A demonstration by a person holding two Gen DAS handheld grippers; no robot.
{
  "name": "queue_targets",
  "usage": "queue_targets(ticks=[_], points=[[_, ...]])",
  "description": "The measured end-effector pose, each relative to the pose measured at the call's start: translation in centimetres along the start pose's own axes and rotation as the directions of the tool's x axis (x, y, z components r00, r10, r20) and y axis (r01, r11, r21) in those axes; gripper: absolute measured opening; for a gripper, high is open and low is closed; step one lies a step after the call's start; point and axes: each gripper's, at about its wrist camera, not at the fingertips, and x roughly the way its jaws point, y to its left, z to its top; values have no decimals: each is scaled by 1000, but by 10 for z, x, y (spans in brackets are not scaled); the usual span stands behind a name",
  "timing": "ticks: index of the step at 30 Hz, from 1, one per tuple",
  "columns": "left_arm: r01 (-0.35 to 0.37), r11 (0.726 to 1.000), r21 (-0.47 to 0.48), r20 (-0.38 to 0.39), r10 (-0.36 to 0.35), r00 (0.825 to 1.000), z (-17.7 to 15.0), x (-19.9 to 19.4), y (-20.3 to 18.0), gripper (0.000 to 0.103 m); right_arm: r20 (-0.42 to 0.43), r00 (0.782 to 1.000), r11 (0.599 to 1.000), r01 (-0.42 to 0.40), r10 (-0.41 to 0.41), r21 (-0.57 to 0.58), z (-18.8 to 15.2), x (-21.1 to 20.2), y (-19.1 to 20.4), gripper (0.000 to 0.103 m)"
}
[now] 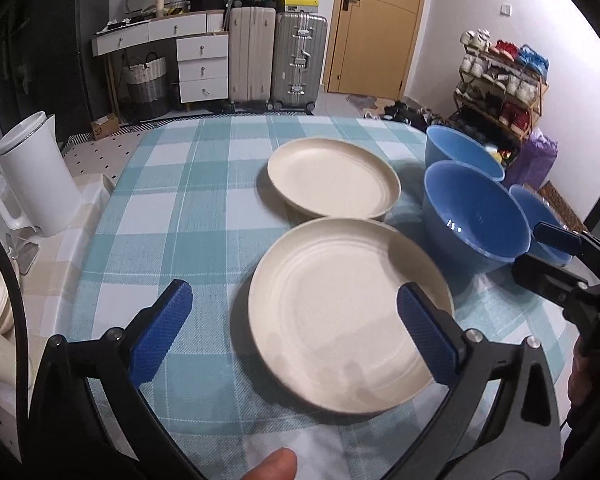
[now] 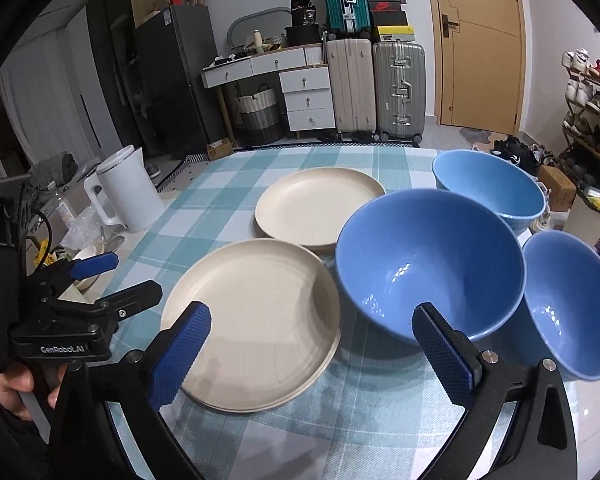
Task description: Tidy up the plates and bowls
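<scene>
Cream plates (image 1: pixel 350 316) (image 1: pixel 332 178) lie apart on checked desk (image 1: pixel 172 208), blue bowls (image 2: pixel 428 264) just right. Left gripper (image 1: pixel 294 332) & right gripper (image 2: pixel 312 354): fingers spread wide, holding nothing.

White walls close the room, with a tan wooden door (image 2: pixel 478 40) at the back. Beside it stand upright suitcases (image 2: pixel 398 90), a white drawer unit (image 2: pixel 308 96) and a dark fridge (image 2: pixel 172 80); a shoe rack (image 1: pixel 500 80) lines the side wall.
</scene>
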Motion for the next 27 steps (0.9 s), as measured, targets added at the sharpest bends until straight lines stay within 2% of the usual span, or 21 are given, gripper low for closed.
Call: queue_targets(ticks=[12,27], points=[[-20,1000,2,22,20,1000,32,5,-9,102,35,996,997,-77,76,2,48,-25,-17,103],[-27,998,-55,38,30,999,81,11,2,102,34,997,995,-69,72,-70,97,-20,-16,103]])
